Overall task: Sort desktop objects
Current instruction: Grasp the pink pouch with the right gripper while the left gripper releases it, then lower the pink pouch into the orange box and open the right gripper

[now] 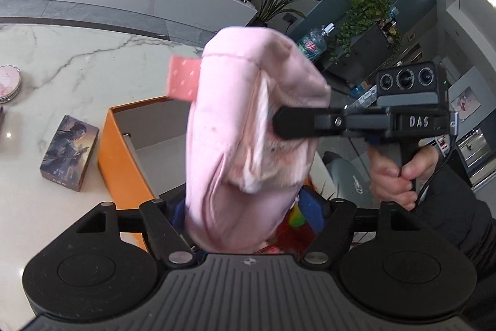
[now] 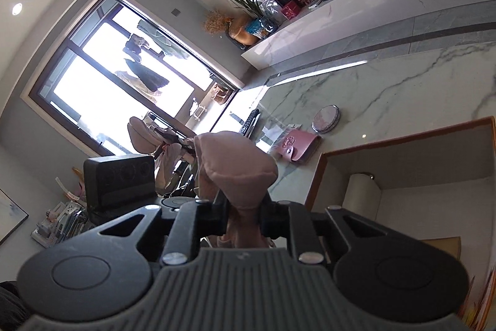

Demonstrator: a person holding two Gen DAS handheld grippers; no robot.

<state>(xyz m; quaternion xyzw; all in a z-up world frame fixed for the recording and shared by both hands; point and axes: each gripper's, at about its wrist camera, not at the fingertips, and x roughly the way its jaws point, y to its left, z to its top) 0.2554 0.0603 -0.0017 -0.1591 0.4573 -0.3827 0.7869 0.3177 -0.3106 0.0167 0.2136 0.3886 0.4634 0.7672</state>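
Note:
A soft pink cloth bundle (image 1: pixel 248 129) hangs upright right in front of the left wrist camera, above an orange box (image 1: pixel 124 145). My left gripper (image 1: pixel 248 76) is open around the bundle's top. Its red-padded left finger (image 1: pixel 183 79) stands just beside the cloth, and the other finger is hidden behind it. My right gripper (image 1: pixel 277 123) reaches in from the right, held by a hand (image 1: pixel 393 176), and pinches the bundle's side. In the right wrist view the right gripper (image 2: pixel 243 203) is shut on the pink cloth (image 2: pixel 238 166).
On the marble table (image 1: pixel 77 58) lie an illustrated card box (image 1: pixel 69 152) and a round pink compact (image 1: pixel 9 82). A pink wallet (image 2: pixel 297 146) and a remote (image 2: pixel 249 121) lie further off. The orange box (image 2: pixel 403 141) holds a white cylinder (image 2: pixel 361 191). Colourful items (image 1: pixel 297 216) sit under the bundle.

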